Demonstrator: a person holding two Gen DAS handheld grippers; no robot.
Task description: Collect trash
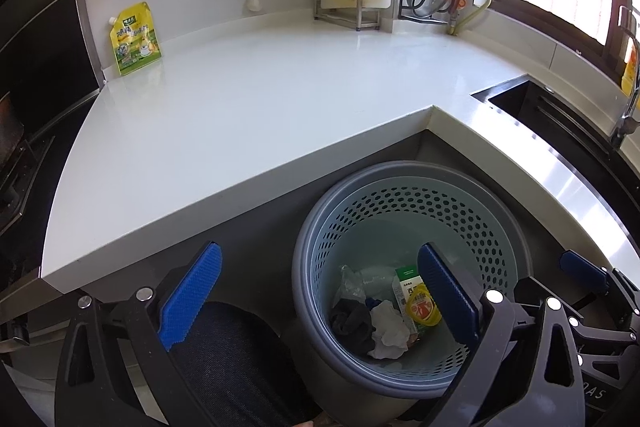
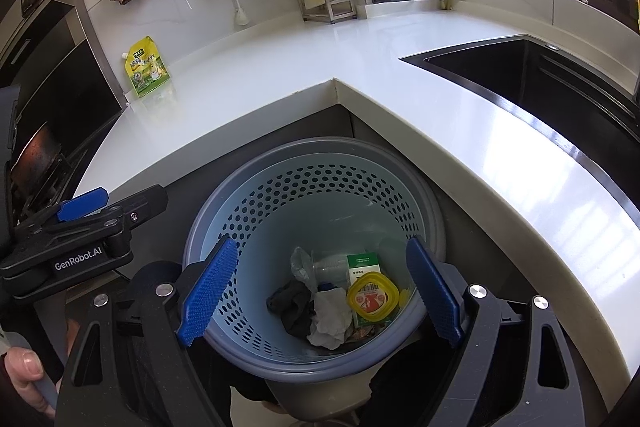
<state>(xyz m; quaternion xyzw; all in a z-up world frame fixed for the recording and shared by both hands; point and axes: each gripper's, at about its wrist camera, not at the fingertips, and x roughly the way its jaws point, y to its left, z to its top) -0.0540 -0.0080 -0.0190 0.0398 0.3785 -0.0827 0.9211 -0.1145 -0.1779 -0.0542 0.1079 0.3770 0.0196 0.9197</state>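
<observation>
Trash (image 2: 340, 295) lies at the bottom of the bin (image 2: 320, 163), which stands on the floor in the inner corner of the L-shaped tabletop (image 2: 280, 67): a dark rag, a crumpled white wad, clear plastic, a green carton and a yellow ring lid. Both tongs hang empty with jaws spread wide, the right tongs (image 2: 320, 291) directly over the bin mouth, the left tongs (image 1: 320, 299) beside it, partly over the rim and partly over the person's knee. One yellow pouch (image 2: 147, 71) leans against the back wall at the far left of the tabletop, well apart from both tongs. Whether it counts as trash cannot be told. Likely risks: the pouch sits beside the stove edge and could tip or slide on the glossy surface if nudged rather than pinched; a reach from here crosses the whole tabletop.
</observation>
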